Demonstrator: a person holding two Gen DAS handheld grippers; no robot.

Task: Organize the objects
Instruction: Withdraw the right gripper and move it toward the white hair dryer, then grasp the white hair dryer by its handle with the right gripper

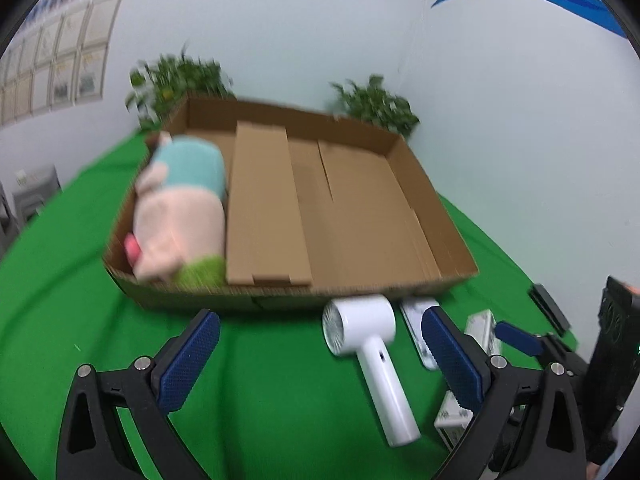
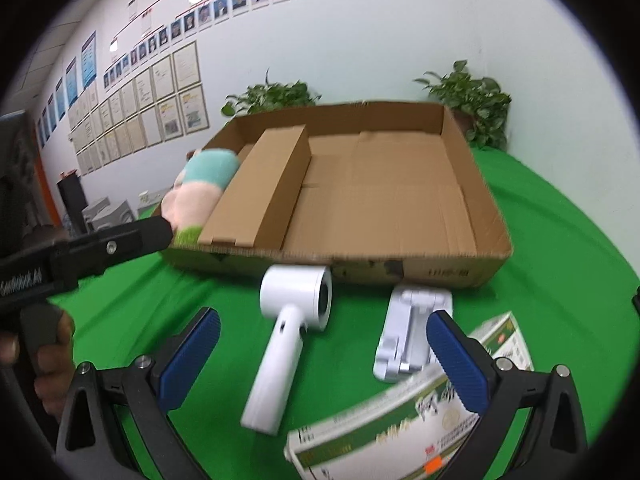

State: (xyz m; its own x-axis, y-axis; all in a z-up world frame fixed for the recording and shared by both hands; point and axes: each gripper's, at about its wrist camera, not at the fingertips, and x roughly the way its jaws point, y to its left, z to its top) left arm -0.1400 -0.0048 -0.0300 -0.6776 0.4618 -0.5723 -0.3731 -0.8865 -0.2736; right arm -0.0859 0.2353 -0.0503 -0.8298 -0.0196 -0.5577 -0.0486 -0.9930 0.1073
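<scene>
A shallow cardboard tray (image 1: 436, 216) (image 2: 484, 208) stands on the green cloth. A pink and teal plush toy (image 1: 180, 208) (image 2: 200, 184) lies in its left end, beside a long cardboard box (image 1: 264, 208) (image 2: 260, 192). A white hair dryer (image 1: 372, 352) (image 2: 288, 328) lies on the cloth in front of the tray. My left gripper (image 1: 320, 360) is open and empty, just left of the dryer. My right gripper (image 2: 324, 360) is open over the dryer's handle. A white folding stand (image 2: 412, 332) (image 1: 416, 320) and a green-and-white carton (image 2: 400, 420) lie to the right.
Two potted plants (image 1: 176, 80) (image 1: 376, 104) stand behind the tray against the wall. A second small carton (image 1: 452, 420) lies near my left gripper's right finger. The left gripper's body and a gloved hand (image 2: 44, 344) show at the left of the right wrist view.
</scene>
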